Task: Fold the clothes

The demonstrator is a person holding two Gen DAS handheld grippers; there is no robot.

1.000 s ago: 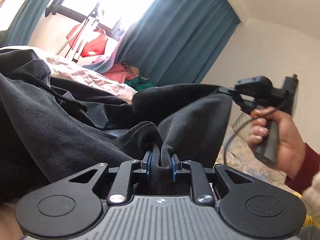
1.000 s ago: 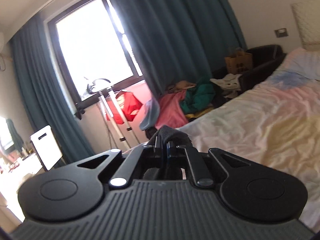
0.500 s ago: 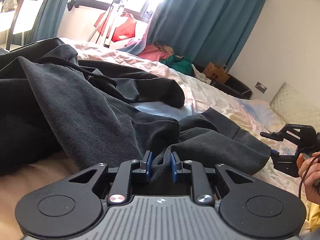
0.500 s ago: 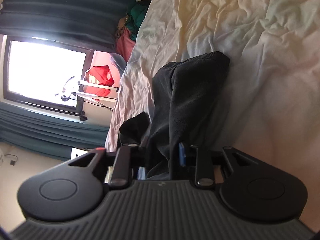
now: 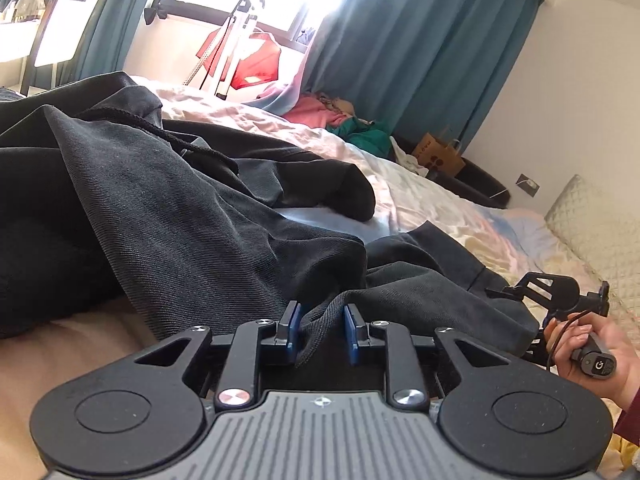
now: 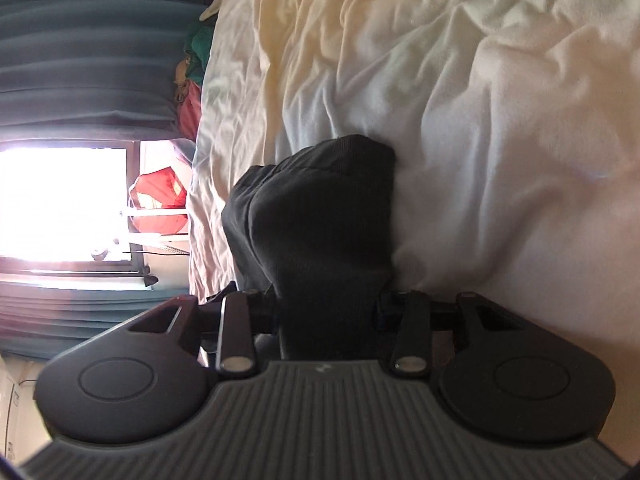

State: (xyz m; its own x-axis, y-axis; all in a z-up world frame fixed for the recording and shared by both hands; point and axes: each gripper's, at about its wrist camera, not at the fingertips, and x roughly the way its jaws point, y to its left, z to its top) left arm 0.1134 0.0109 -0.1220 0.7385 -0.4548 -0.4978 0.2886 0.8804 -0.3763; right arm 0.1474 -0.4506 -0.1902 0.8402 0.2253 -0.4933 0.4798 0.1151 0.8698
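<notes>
A dark grey garment (image 5: 200, 220) with a drawstring lies rumpled across the bed sheet (image 5: 420, 200). My left gripper (image 5: 320, 320) sits low at its near edge. Its jaws are opening, and a fold of the hem hangs loosely between them, leaning on the left pad. In the right wrist view my right gripper (image 6: 326, 308) is rolled on its side just above the sheet (image 6: 480, 120). Its jaws stand apart, and a bunched end of the garment (image 6: 320, 208) lies between them. The left wrist view shows that right gripper (image 5: 516, 286) at the garment's right corner, held by a hand (image 5: 592, 344).
Pink and green clothes (image 5: 344, 116) are piled past the bed's far edge, below teal curtains (image 5: 420, 60). A red garment (image 5: 256, 64) hangs on a rack by the window. A paper bag (image 5: 438, 152) stands far right. A quilted pillow (image 5: 600, 224) lies at the right.
The right gripper dropped from mid-air to the bed, rolled onto its side, and its jaws parted around the cloth. The garment sank flat. The left jaws have widened slightly.
</notes>
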